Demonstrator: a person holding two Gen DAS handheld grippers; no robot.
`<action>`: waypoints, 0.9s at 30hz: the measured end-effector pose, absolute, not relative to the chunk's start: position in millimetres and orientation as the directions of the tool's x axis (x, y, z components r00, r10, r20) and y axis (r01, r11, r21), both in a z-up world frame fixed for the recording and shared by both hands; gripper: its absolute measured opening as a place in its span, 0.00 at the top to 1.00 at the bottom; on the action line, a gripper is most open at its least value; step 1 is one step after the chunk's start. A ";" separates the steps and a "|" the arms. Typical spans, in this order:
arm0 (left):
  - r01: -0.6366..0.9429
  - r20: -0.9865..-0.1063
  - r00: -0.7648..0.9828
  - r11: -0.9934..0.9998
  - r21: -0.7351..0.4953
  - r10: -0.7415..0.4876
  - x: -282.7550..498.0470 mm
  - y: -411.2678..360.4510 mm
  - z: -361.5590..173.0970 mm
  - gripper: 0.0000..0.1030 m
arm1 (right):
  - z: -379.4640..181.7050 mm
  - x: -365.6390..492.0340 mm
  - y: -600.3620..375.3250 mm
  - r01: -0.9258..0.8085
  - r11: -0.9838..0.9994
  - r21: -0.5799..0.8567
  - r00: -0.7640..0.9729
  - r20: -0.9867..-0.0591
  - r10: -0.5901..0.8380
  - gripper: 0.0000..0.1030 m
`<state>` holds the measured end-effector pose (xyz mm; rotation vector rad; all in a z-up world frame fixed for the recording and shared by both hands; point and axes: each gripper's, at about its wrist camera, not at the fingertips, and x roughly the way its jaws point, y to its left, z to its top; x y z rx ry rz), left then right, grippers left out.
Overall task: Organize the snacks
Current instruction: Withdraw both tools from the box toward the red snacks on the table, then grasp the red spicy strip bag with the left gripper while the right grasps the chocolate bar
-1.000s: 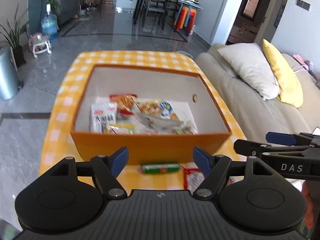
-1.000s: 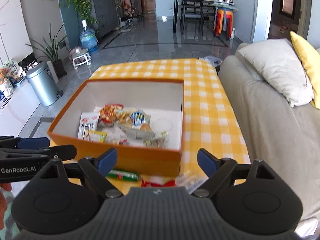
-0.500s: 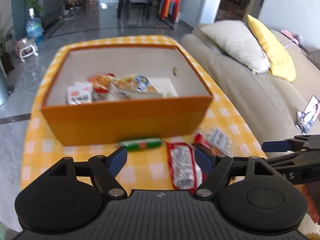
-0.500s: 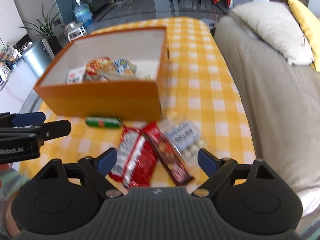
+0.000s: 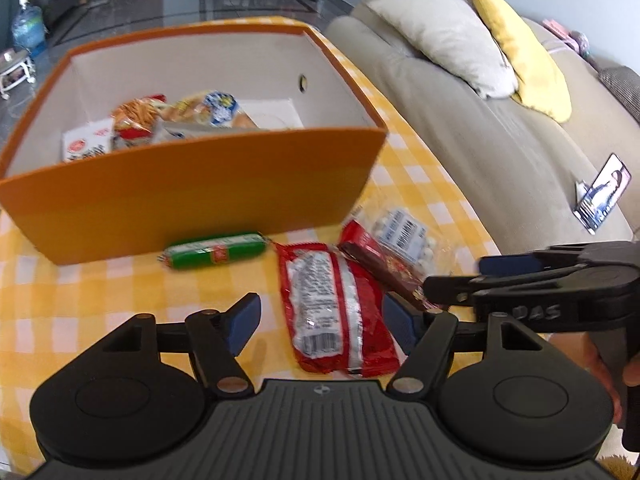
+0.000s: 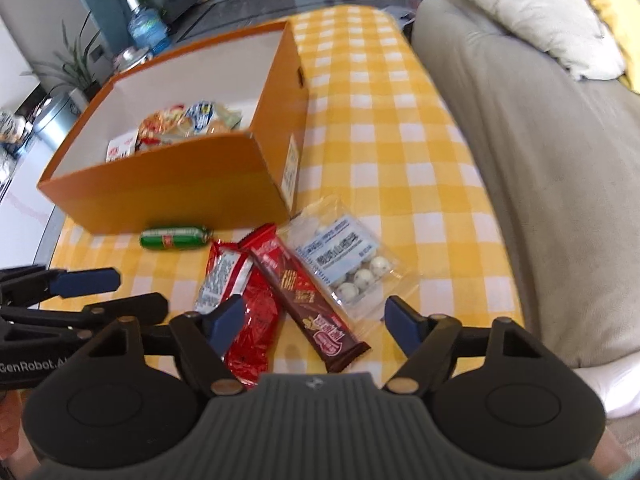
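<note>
An orange box (image 5: 192, 184) (image 6: 168, 184) holding several snack packs stands on the yellow checked table. In front of it lie a green sausage (image 5: 214, 250) (image 6: 174, 237), a red packet (image 5: 332, 308) (image 6: 240, 300), a brown chocolate bar (image 6: 308, 300) (image 5: 380, 268) and a clear bag of white balls (image 6: 344, 264) (image 5: 404, 236). My left gripper (image 5: 322, 318) is open and empty, low over the red packet. My right gripper (image 6: 314, 318) is open and empty over the chocolate bar.
A grey sofa (image 5: 500, 132) (image 6: 540, 140) with white and yellow cushions runs along the table's right side; a phone (image 5: 602, 196) lies on it. A bin (image 6: 56, 120) and a water bottle (image 6: 148, 28) stand on the floor to the left.
Both grippers have pulled back from the box and dropped lower toward the table. The loose snacks in front of the box have come into full view. Both stay open.
</note>
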<state>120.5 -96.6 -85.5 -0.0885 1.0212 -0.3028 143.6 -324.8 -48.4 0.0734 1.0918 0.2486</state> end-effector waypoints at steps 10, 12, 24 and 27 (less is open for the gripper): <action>0.200 -0.865 0.416 0.956 -0.215 -0.281 140.3 -115.2 -112.0 0.15 | -80.6 154.7 -327.7 -0.231 0.957 0.178 0.327 -0.912 0.248 0.52; 0.182 -0.877 0.391 0.958 -0.223 -0.279 144.7 -114.9 -118.0 0.15 | -84.4 157.1 -329.3 -0.237 0.955 0.180 0.321 -0.913 0.252 0.53; 0.141 -0.912 0.311 0.962 -0.235 -0.268 146.9 -110.0 -137.2 0.34 | -99.3 160.0 -319.2 -0.242 0.958 0.151 0.263 -0.941 0.214 0.68; 0.124 -0.912 0.311 0.963 -0.241 -0.268 144.7 -104.8 -136.9 0.43 | -98.9 158.1 -311.5 -0.260 0.953 0.155 0.246 -0.944 0.221 0.71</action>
